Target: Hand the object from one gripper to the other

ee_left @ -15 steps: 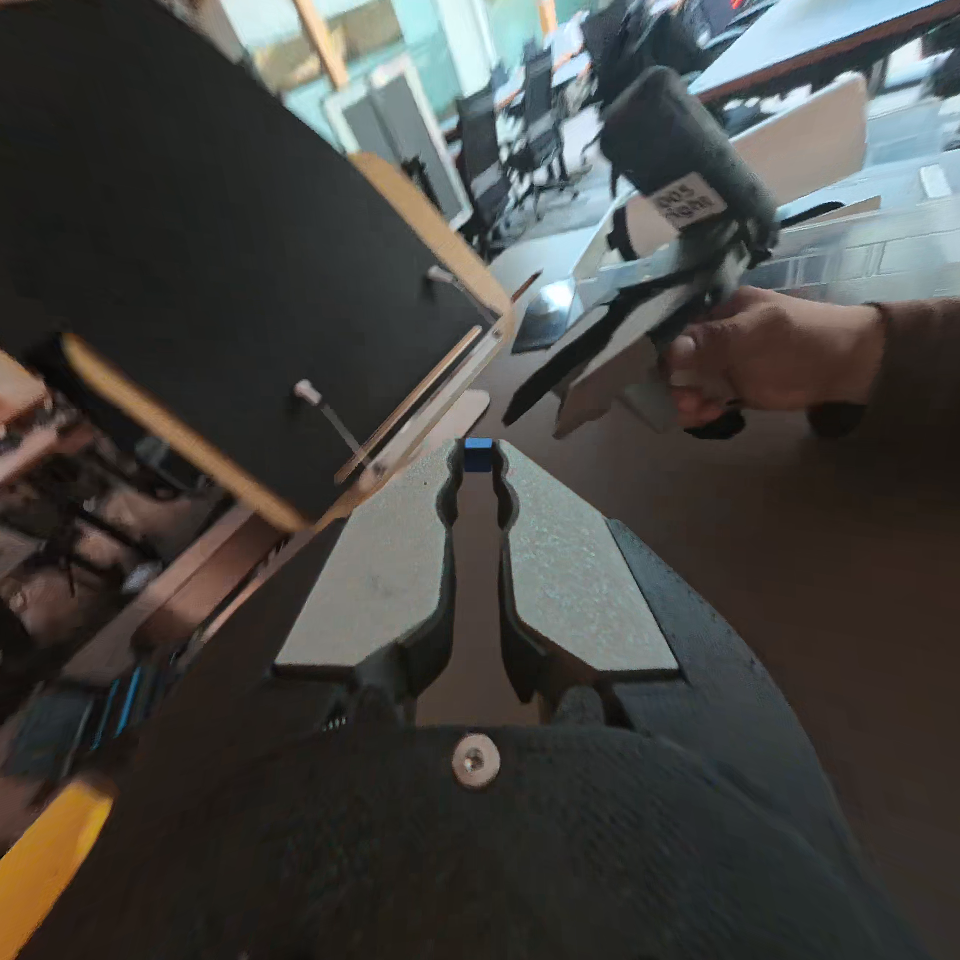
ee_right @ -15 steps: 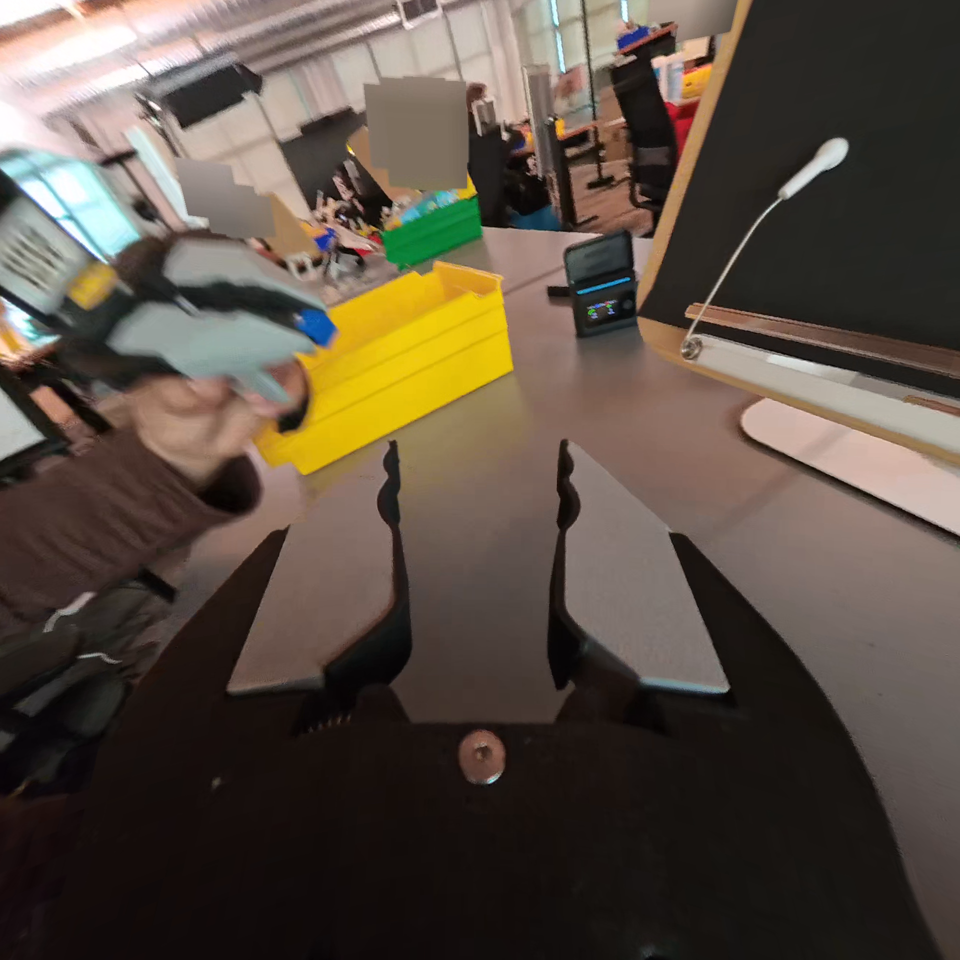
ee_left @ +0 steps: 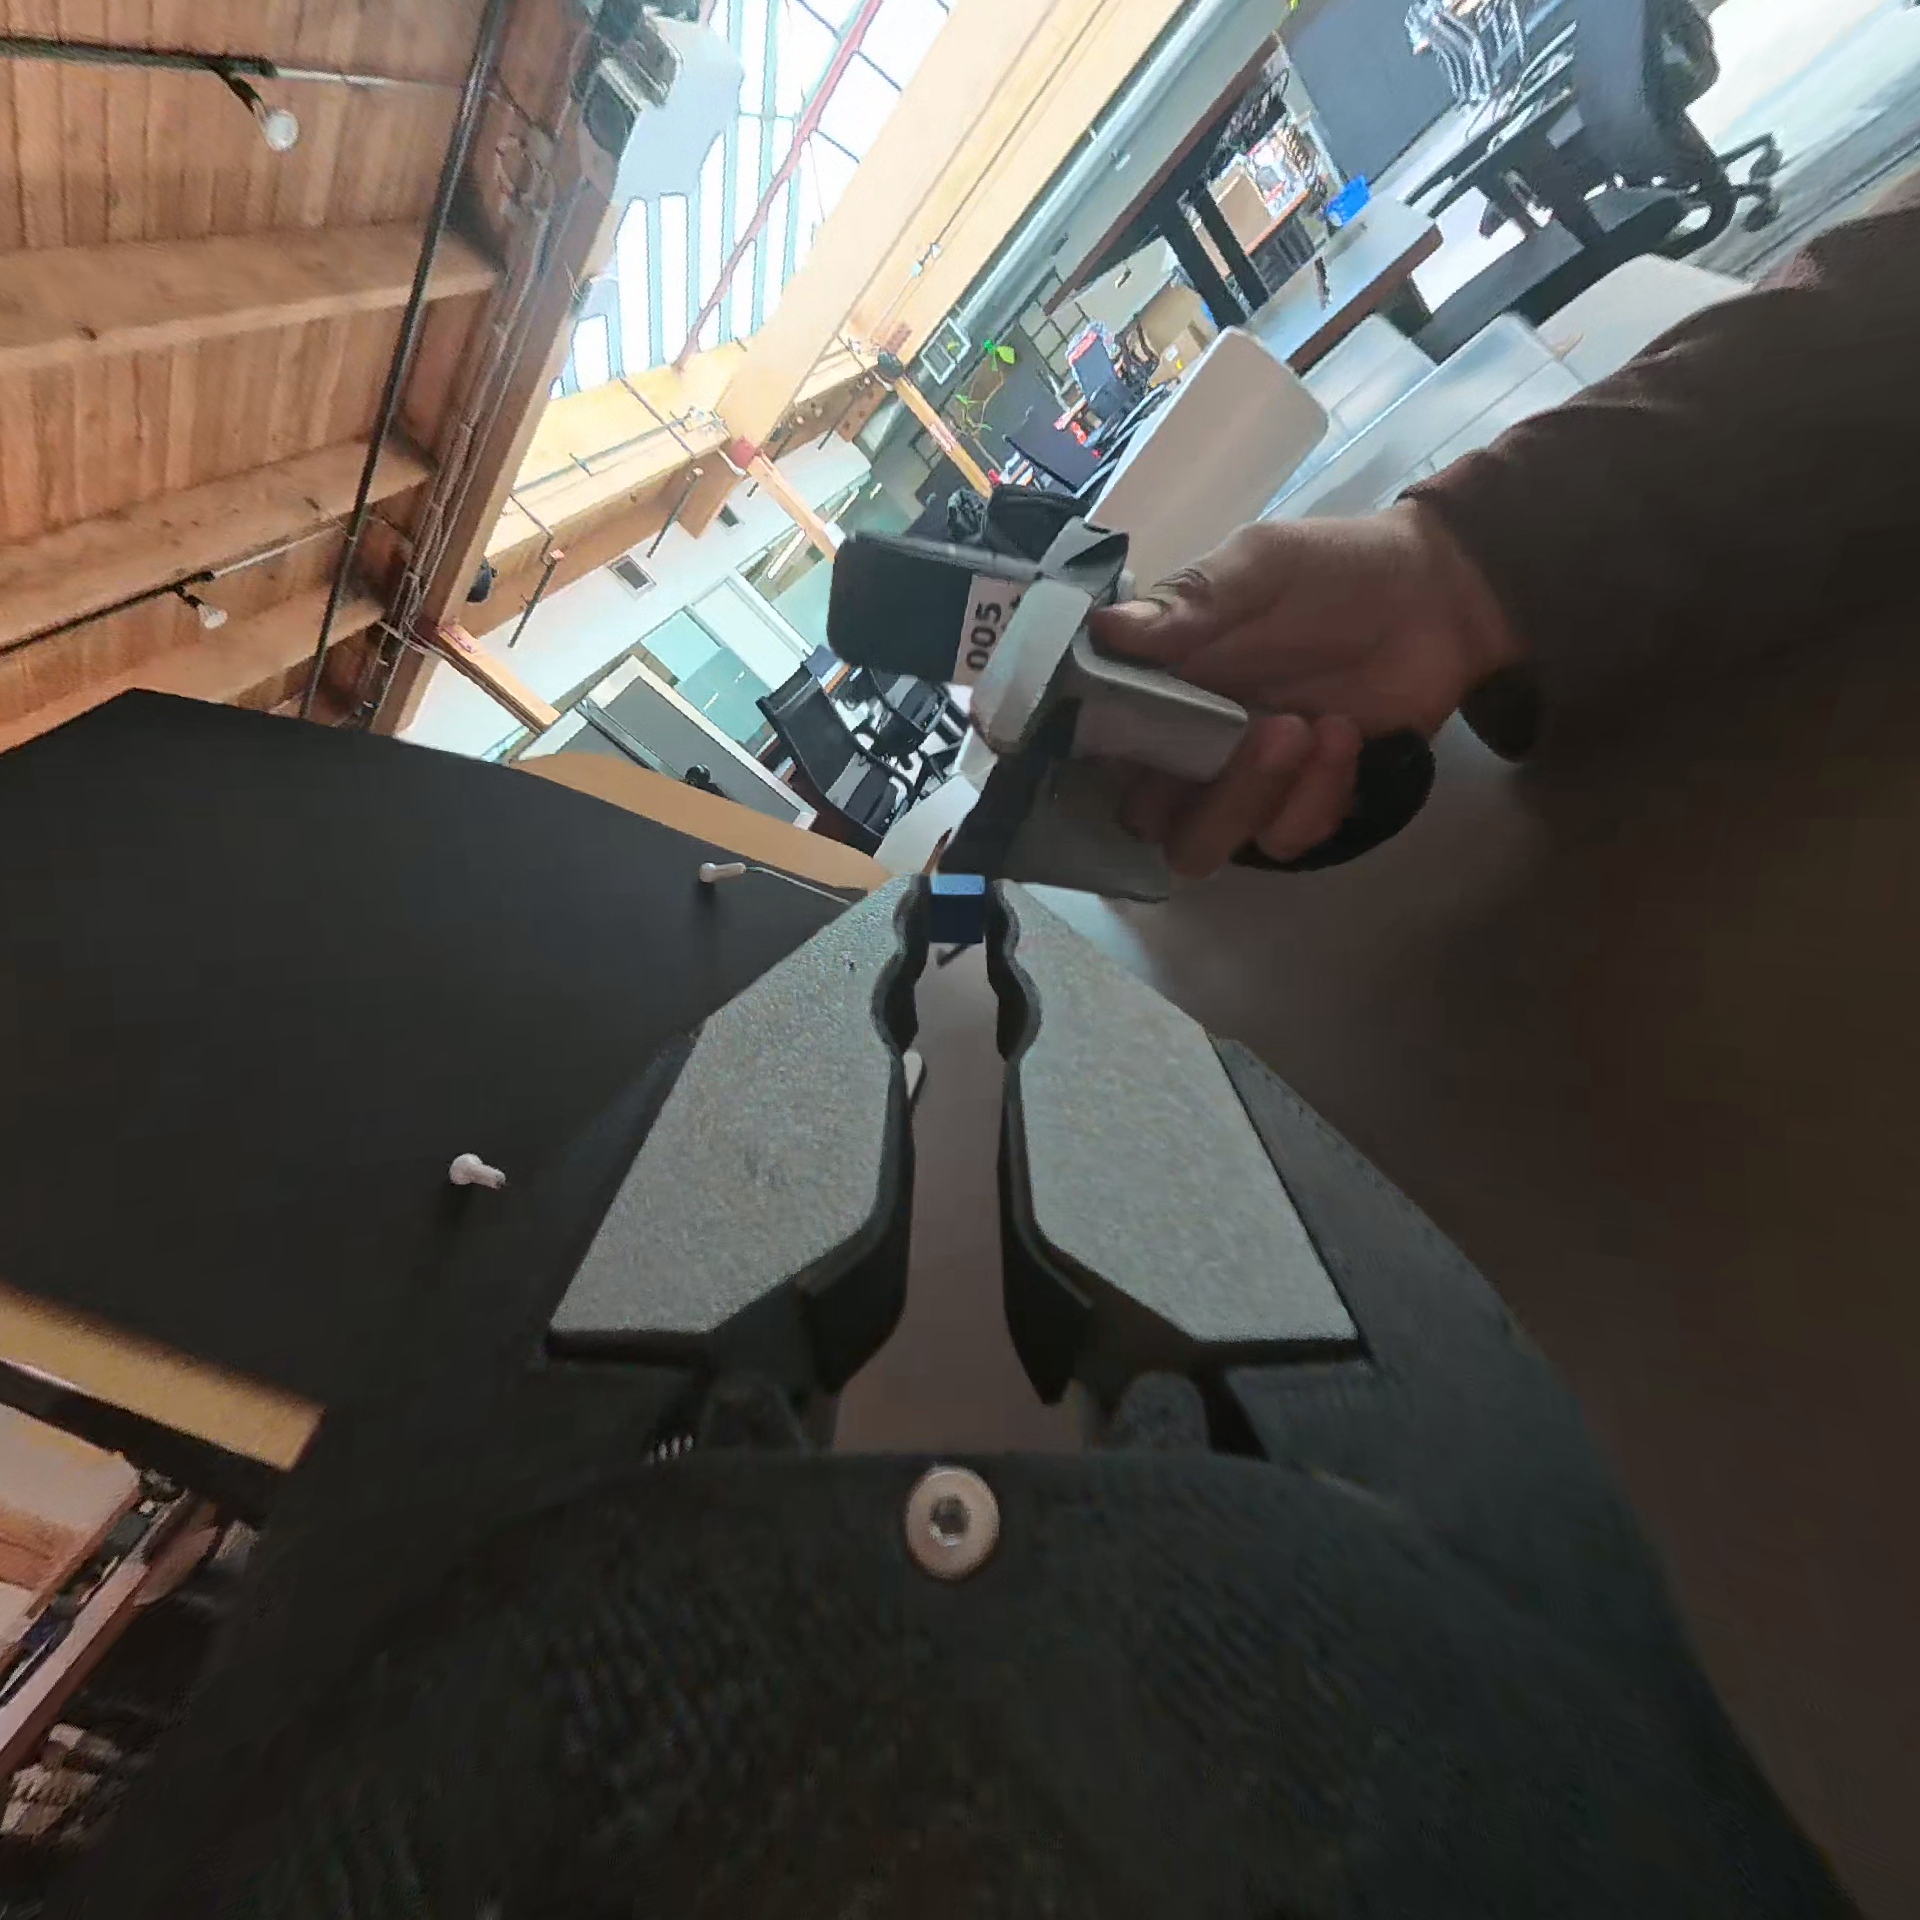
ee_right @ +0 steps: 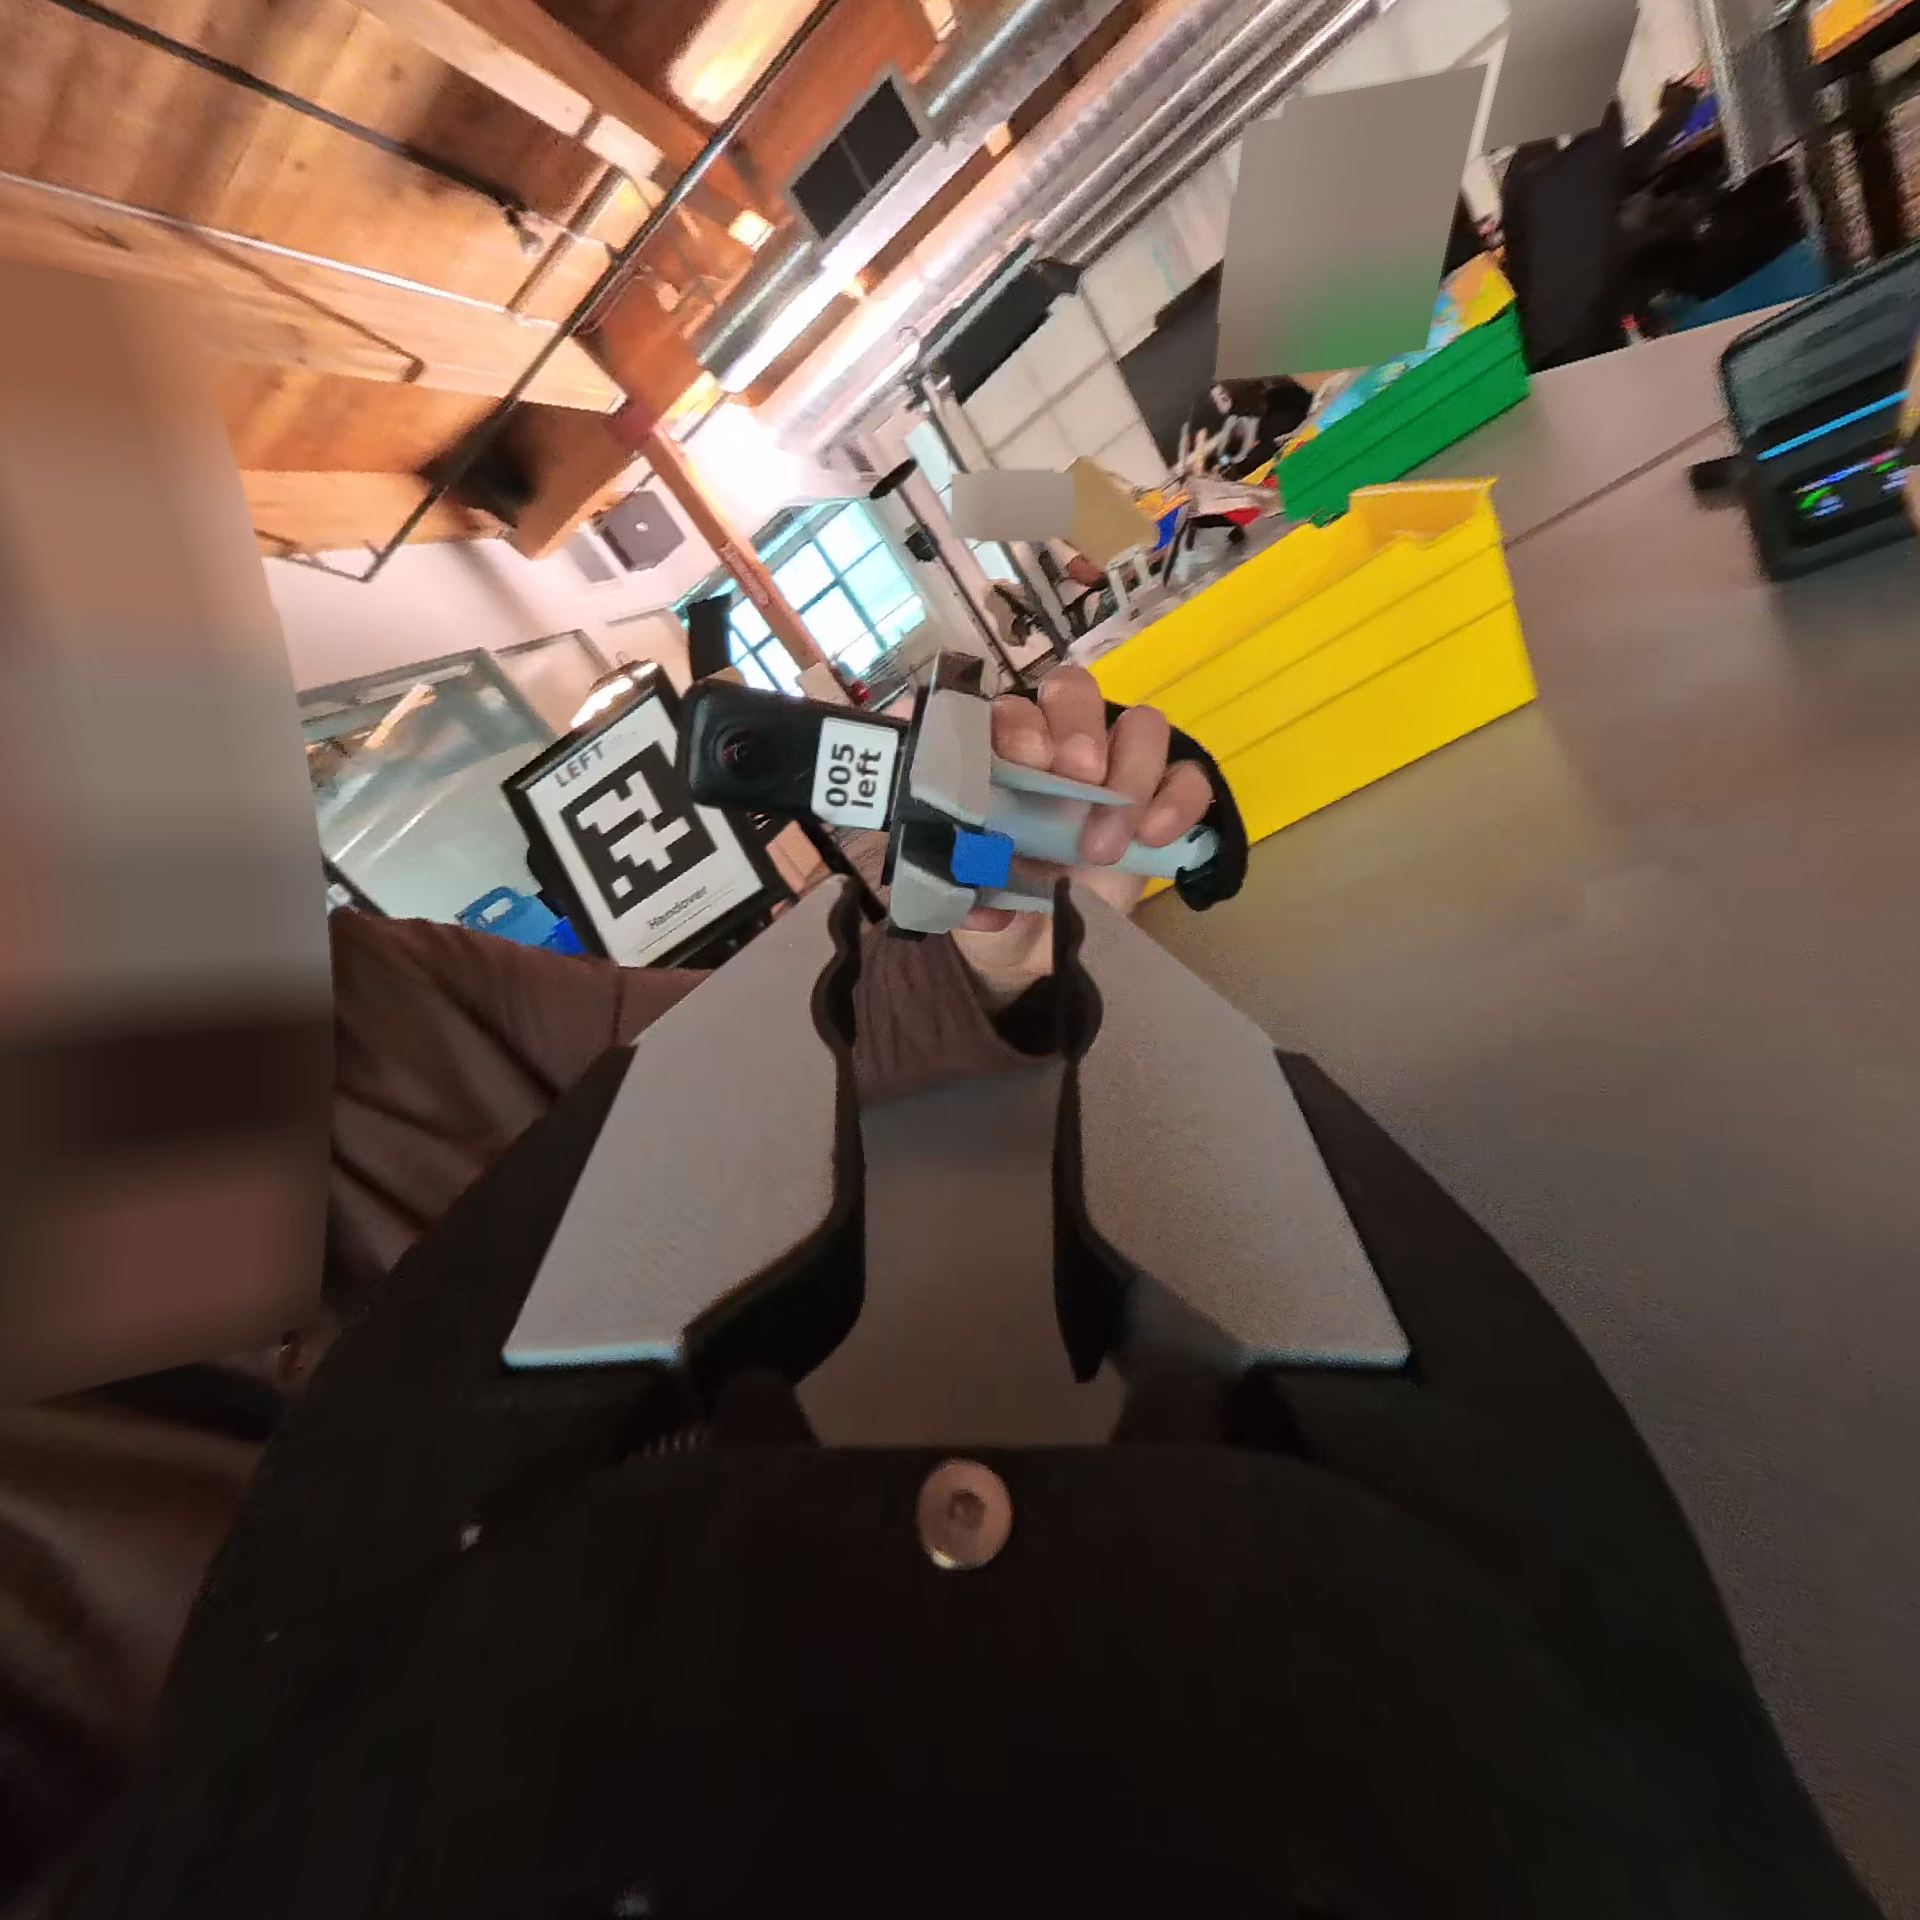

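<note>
A small blue cube (ee_left: 958, 921) is pinched between the tips of my left gripper (ee_left: 957, 940), which is shut on it and held in the air. The cube also shows in the right wrist view (ee_right: 982, 860), in the left gripper (ee_right: 951, 878) held by a hand. My right gripper (ee_right: 951, 925) is open and empty, its tips just in front of the cube and either side of it. In the left wrist view the right gripper (ee_left: 977, 857) points down at the cube from the upper right, very close; I cannot tell if it touches.
A grey table (ee_right: 1683, 935) lies below. On it stand a yellow tray (ee_right: 1351, 665), a green bin (ee_right: 1403, 416) and a black device with a screen (ee_right: 1829, 468). A black board with white pegs (ee_left: 312, 935) is at the left. A patterned marker card (ee_right: 644, 821) stands behind. The tips of both grippers are at nearly the same place.
Both grippers have tilted upward and come together. The right gripper now faces the cube at close range, and its jaws have narrowed somewhat. The left gripper still holds the cube.
</note>
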`<state>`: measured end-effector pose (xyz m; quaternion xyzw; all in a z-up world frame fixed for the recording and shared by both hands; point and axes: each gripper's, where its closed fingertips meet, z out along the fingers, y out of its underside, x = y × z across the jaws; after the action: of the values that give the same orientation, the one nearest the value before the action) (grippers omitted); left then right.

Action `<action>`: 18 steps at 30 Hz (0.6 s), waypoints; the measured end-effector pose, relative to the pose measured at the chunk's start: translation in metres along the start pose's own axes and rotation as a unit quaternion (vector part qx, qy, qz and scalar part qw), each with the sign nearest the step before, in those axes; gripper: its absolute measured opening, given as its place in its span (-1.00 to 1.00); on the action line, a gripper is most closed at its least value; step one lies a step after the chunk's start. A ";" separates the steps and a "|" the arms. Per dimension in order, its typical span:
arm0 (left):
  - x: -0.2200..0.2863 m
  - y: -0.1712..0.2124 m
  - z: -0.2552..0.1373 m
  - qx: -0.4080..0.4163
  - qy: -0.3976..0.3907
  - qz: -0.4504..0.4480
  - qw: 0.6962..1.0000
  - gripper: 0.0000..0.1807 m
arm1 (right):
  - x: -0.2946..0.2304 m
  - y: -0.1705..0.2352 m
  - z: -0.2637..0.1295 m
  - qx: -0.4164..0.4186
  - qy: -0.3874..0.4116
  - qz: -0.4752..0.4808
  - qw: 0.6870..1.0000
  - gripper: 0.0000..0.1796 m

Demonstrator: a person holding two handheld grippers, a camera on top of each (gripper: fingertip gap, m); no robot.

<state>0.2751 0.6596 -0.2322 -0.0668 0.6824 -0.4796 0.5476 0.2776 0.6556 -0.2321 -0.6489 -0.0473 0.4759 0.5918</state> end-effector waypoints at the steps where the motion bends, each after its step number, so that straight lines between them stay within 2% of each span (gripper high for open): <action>1: 0.001 -0.003 0.000 0.007 0.002 0.000 1.000 -0.92 | 0.000 0.002 0.003 -0.003 -0.001 0.001 1.000 -0.63; 5: 0.007 -0.012 0.000 0.017 0.009 0.016 1.000 -0.92 | -0.003 0.005 0.012 0.003 -0.021 0.024 0.999 -0.65; 8: 0.007 -0.012 0.000 0.012 0.006 0.020 1.000 -0.92 | -0.008 0.006 0.016 0.008 -0.045 0.030 0.999 -0.92; 11: 0.006 -0.010 -0.001 0.007 0.002 0.021 1.000 -0.92 | -0.006 0.005 0.018 0.018 -0.047 0.040 0.998 -0.92; 15: 0.006 -0.002 0.000 -0.013 -0.001 0.011 1.000 -0.92 | 0.003 0.007 0.016 0.009 -0.007 0.009 1.000 -0.93; 18: 0.004 0.005 0.001 -0.049 -0.006 -0.082 0.995 -0.91 | 0.012 0.006 0.015 -0.002 0.055 -0.047 0.997 -0.93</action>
<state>0.2771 0.6593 -0.2387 -0.1524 0.6941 -0.4886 0.5062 0.2715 0.6721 -0.2411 -0.6719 -0.0461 0.4114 0.6141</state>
